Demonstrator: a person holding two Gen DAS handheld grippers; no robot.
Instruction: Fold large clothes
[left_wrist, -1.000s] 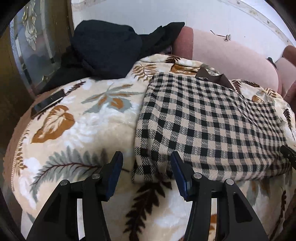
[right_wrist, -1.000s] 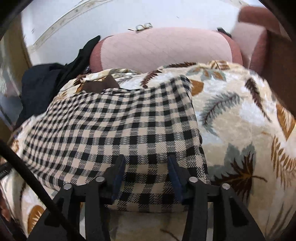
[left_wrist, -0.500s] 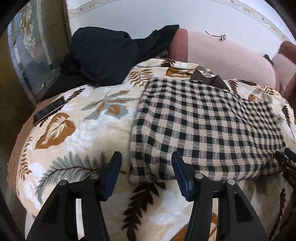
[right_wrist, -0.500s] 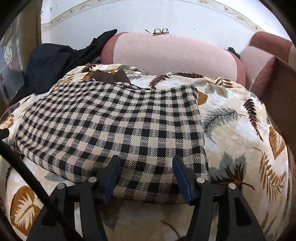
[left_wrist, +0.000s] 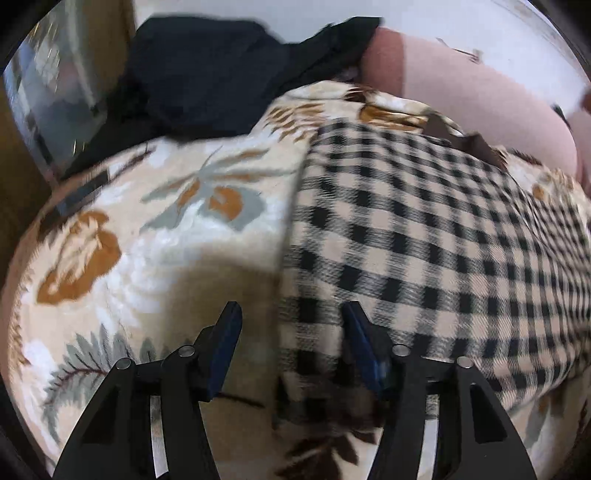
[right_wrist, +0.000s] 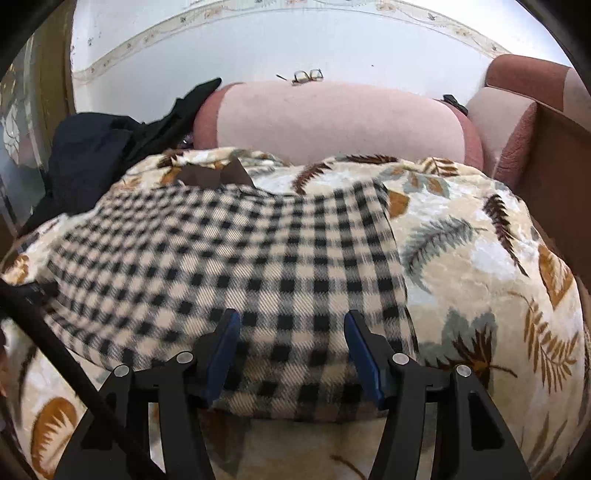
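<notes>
Leaf-print blanket (right_wrist: 480, 258) covers the seat in front of me. Pink sofa backrest (right_wrist: 332, 122) behind it, glasses (right_wrist: 308, 75) on top. Dark clothes pile (left_wrist: 207, 74) at left. White wall (right_wrist: 258, 40) with patterned border.

text: none readable | labels: none | numbers: none | signs: none

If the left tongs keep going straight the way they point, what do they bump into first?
Probably the near left corner of the checked garment. It lies between the opening left tongs, on the leaf-print blanket. The picture is blurred, so depth is uncertain.
</notes>
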